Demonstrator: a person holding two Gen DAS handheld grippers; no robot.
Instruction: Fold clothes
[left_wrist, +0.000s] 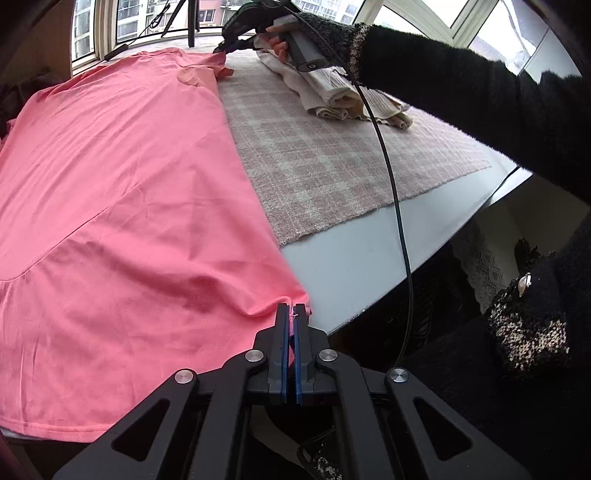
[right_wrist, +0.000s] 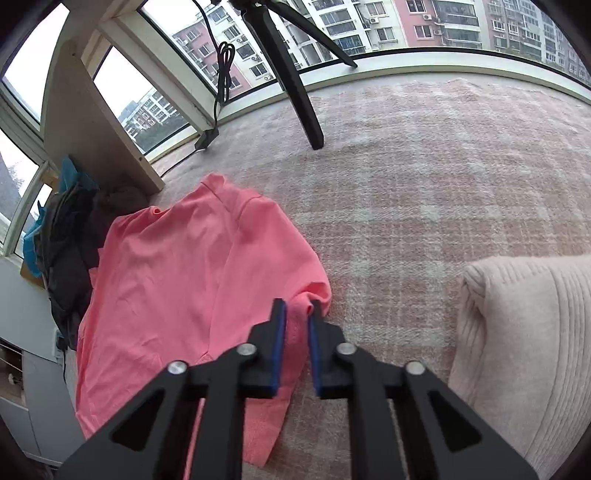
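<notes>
**Pink shirt held at two corners along its right edge**

Nearest to the camera, the left gripper (left_wrist: 294, 312) has its jaws pressed together on the hem corner of the pink shirt (left_wrist: 122, 177), at the front edge of the table (left_wrist: 343, 258). A little pink cloth shows between the blue pads.

The shirt lies spread and mostly flat, partly on the checked blanket (left_wrist: 332, 158) that covers the table. A diagonal crease crosses its lower part.

Farther away, the right gripper (right_wrist: 297, 308) is at the shoulder end of the same edge. Its jaws stand a little apart with a bunch of the sleeve between them; the right pad touches the cloth, but if the pinch is firm cannot be told.

Beside it rests a folded cream knit (right_wrist: 524, 332), and at the far side stands a black tripod leg (right_wrist: 295, 85) by the window.

As a judgement, the step in hand is a lengthwise fold of the shirt's right side. This scene fits also a smoothing pull after a fold. Either way, the two grippers need to move together and keep the edge taut.
</notes>
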